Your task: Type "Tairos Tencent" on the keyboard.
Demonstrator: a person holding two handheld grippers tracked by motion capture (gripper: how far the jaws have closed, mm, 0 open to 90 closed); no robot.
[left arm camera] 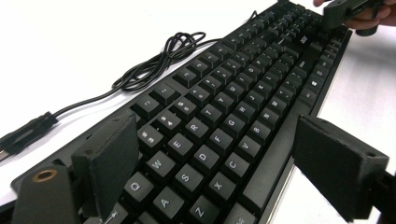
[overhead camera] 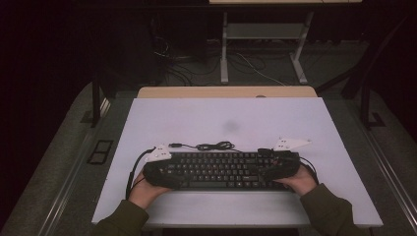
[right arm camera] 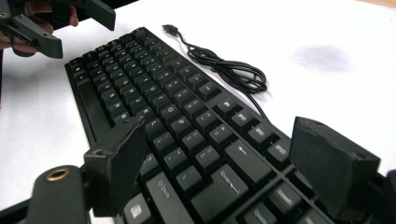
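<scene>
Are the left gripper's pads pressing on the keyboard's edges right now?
Apart. The left gripper view shows both pads standing wide of the keyboard, either side.

Open right tongs (right arm camera: 215, 172) straddle the black keyboard (right arm camera: 177, 116) end, coiled cable (right arm camera: 229, 65) beyond.

I count one keyboard (overhead camera: 221, 169) lying on the worktop (overhead camera: 226, 118), and one black cable (overhead camera: 209, 146) coiled behind it, ending in one plug (overhead camera: 174, 145). I see two claws, a left claw (overhead camera: 160, 172) and a right claw (overhead camera: 280, 164), each with two black jaws. Two hands hold them, one apiece. I make out one grey smudge (overhead camera: 230, 127) on the worktop.
</scene>
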